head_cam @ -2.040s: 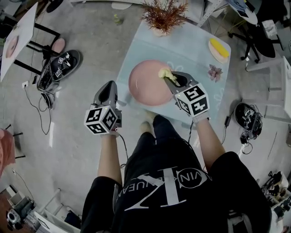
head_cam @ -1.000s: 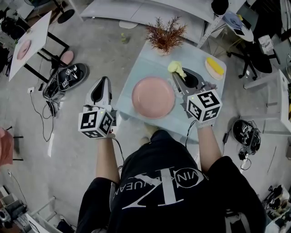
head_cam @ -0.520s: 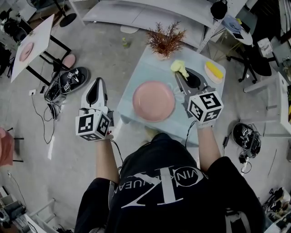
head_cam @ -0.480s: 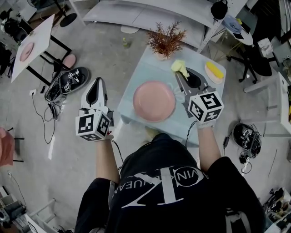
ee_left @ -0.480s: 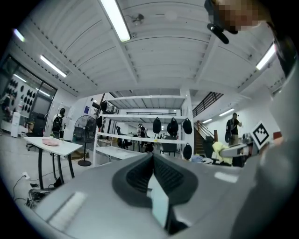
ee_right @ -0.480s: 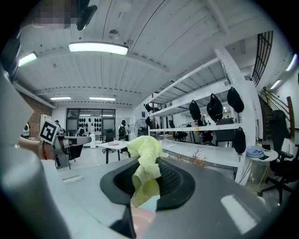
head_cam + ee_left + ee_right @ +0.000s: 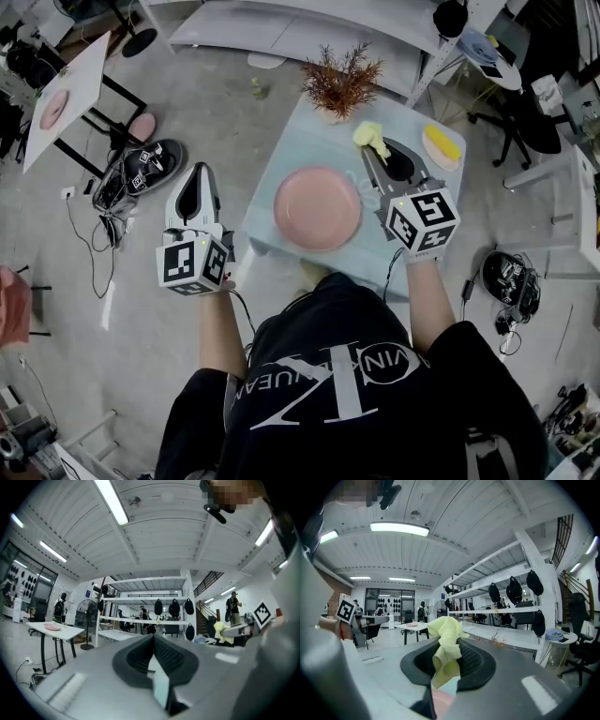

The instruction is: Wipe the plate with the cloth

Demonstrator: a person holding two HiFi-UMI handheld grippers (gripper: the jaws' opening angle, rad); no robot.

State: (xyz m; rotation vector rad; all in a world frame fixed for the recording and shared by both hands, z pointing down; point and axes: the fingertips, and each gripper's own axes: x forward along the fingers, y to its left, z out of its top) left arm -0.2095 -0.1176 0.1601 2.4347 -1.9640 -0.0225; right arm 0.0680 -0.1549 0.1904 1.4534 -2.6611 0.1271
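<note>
The pink plate (image 7: 317, 208) lies bare on the small pale-blue table (image 7: 281, 150). My right gripper (image 7: 375, 156) is held up beyond the plate's far right rim, shut on the yellow cloth (image 7: 369, 137). In the right gripper view the cloth (image 7: 446, 641) bunches out between the jaws, which point up into the room, and a bit of the plate (image 7: 440, 701) shows below. My left gripper (image 7: 199, 174) hangs over the floor left of the table. Its jaws (image 7: 153, 654) are shut with nothing in them.
A dried reddish plant (image 7: 341, 79) stands at the table's far edge and a yellow item on a small dish (image 7: 442, 144) at its far right corner. Sandals and cables (image 7: 139, 161) lie on the floor to the left. A black bundle (image 7: 512, 283) lies right.
Two seconds ago the cloth rested on the plate's far right part; my right gripper has since carried it off past the rim. My left gripper drifted slightly left. Little moved in the last half second.
</note>
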